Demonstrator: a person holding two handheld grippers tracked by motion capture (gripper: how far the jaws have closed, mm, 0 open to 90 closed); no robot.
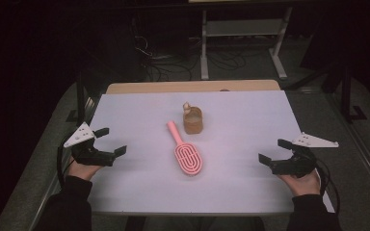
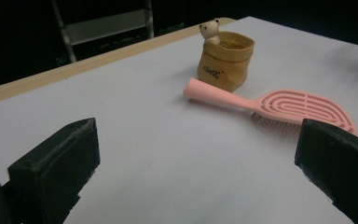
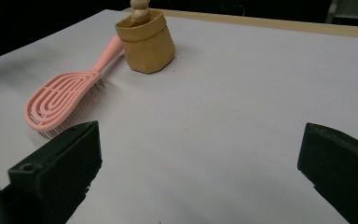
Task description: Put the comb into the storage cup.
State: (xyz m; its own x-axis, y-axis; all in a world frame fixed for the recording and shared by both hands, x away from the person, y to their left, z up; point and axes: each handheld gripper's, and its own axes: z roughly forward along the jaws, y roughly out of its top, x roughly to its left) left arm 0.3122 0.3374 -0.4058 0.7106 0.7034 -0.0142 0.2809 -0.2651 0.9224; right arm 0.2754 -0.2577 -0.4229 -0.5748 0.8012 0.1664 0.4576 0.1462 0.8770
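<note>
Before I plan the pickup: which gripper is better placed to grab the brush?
Probably the left gripper. The brush lies left of the table's middle, its handle angled toward the cup, so it sits closer. The right gripper is farther off. Both are open.

Overhead light is falling on the white table (image 1: 139, 183), surroundings are staying dark; close jaws are blurring, grain is showing.

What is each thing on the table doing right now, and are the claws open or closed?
Pink hairbrush: lying flat on the table, bristles down, handle toward the pot, untouched.
Tan bag-shaped pot: standing upright, open top, a small bear figure peeking out.
Left hand-held gripper: open, holding nothing.
Right hand-held gripper: open, holding nothing.
</note>
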